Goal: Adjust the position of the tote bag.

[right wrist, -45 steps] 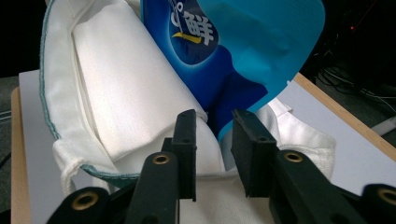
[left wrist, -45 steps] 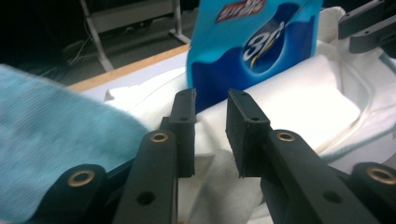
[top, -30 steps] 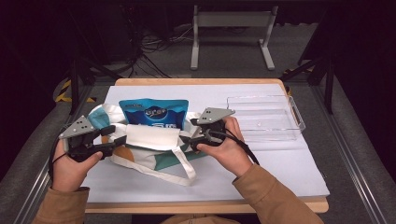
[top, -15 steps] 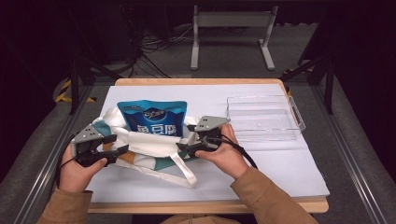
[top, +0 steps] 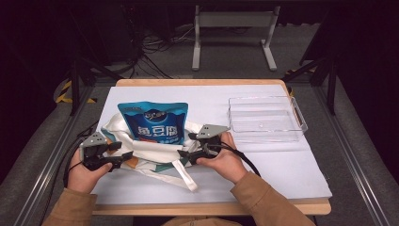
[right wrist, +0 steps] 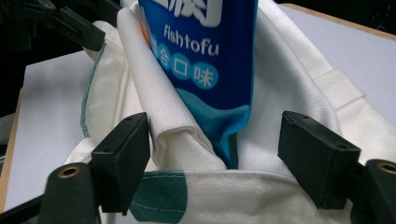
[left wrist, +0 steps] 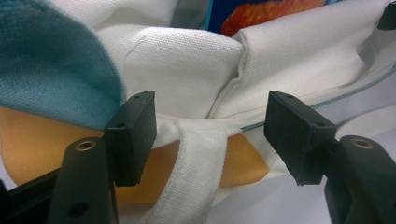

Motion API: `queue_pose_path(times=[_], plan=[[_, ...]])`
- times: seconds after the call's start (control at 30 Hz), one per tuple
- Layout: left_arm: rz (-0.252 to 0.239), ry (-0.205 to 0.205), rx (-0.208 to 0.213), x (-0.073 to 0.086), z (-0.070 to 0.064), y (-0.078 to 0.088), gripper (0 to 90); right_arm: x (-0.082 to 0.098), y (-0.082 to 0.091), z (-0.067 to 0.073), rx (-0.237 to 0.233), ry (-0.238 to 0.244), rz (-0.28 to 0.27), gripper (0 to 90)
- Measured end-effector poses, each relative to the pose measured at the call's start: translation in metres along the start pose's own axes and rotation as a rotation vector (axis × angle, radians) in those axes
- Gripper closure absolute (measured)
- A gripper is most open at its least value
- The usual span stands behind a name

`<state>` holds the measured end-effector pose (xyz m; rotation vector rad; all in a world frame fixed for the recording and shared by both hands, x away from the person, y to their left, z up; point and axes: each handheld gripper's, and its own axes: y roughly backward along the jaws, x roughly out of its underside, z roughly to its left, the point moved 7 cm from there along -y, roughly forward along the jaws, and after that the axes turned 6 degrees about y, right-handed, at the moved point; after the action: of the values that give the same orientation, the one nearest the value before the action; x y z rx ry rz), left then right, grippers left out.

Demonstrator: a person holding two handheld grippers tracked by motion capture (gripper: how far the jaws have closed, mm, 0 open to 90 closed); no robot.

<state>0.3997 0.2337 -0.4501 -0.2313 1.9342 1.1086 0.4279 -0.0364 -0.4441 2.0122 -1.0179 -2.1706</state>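
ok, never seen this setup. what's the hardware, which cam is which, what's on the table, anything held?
There is no robot here. A person holds a hand-operated two-jaw tool in each hand: the left gripper and the right gripper.

The wide picture comes from a fixed camera above the person's side, looking forward and down. The other two come from cameras riding on the grippers, looking along their black jaws.

On the white table lies a white canvas tote bag with teal and orange patches. A blue Fishtofu snack pouch sits partly inside its mouth. A clear plastic tray stands apart to the right, and looks empty.

Nothing is held. Both grippers are open at the bag's near edge, one on each side. A strap runs between the left jaws, and the folded rim and the pouch's bottom corner lie between the right jaws.
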Motion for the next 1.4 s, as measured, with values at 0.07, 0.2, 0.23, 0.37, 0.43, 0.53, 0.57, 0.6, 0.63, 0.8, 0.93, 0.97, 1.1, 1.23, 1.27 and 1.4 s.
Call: queue_pose_path(times=[0.07,0.2,0.23,0.37,0.43,0.53,0.57,0.6,0.63,0.8,0.93,0.97,1.1,1.23,1.27,1.4], plan=[[0.005,-0.001,-0.002,0.003,0.002,-0.003,34.6,0.006,-0.004,0.001,-0.007,0.000,0.000,25.5],[0.011,-0.006,-0.008,0.005,0.002,-0.006,34.6,0.015,-0.011,0.001,-0.008,0.014,-0.004,25.6],[0.016,-0.010,-0.013,0.007,0.002,-0.008,34.6,0.019,-0.014,0.002,-0.010,0.016,-0.008,25.6],[0.017,-0.010,-0.012,0.009,0.003,-0.010,33.6,0.021,-0.016,0.002,-0.003,0.023,-0.011,25.6],[0.020,-0.016,-0.020,0.010,0.003,-0.011,33.3,0.023,-0.017,0.002,-0.004,0.028,-0.017,25.7],[0.028,-0.031,-0.029,0.012,0.001,-0.012,31.5,0.026,-0.020,0.004,0.007,0.033,-0.035,25.7],[0.031,-0.034,-0.034,0.012,0.001,-0.012,30.7,0.027,-0.020,0.004,0.012,0.035,-0.037,25.7],[0.032,-0.040,-0.039,0.012,0.001,-0.012,30.7,0.027,-0.021,0.004,0.014,0.036,-0.037,25.7],[0.034,-0.042,-0.040,0.013,0.000,-0.013,30.6,0.028,-0.021,0.005,0.014,0.040,-0.034,25.7],[0.028,-0.044,-0.038,0.014,-0.001,-0.013,28.3,0.028,-0.023,0.006,0.019,0.052,-0.016,25.6],[0.007,-0.046,-0.030,0.012,-0.005,-0.010,24.6,0.026,-0.021,0.006,0.016,0.028,-0.016,25.3],[-0.006,-0.045,-0.019,0.011,-0.007,-0.008,24.6,0.025,-0.020,0.006,0.022,0.024,-0.006,25.2],[-0.052,-0.027,0.023,0.006,-0.011,0.002,23.3,0.013,-0.011,0.010,0.025,0.025,0.030,19.2],[-0.100,-0.014,0.047,-0.001,-0.014,0.015,23.1,-0.004,0.003,0.013,0.018,0.025,-0.018,11.0],[-0.112,-0.012,0.048,-0.002,-0.015,0.017,23.3,-0.009,0.008,0.012,0.021,0.019,-0.036,10.9],[-0.171,0.007,0.044,-0.010,-0.015,0.030,23.3,-0.023,0.024,0.006,0.011,-0.015,-0.098,10.2]])
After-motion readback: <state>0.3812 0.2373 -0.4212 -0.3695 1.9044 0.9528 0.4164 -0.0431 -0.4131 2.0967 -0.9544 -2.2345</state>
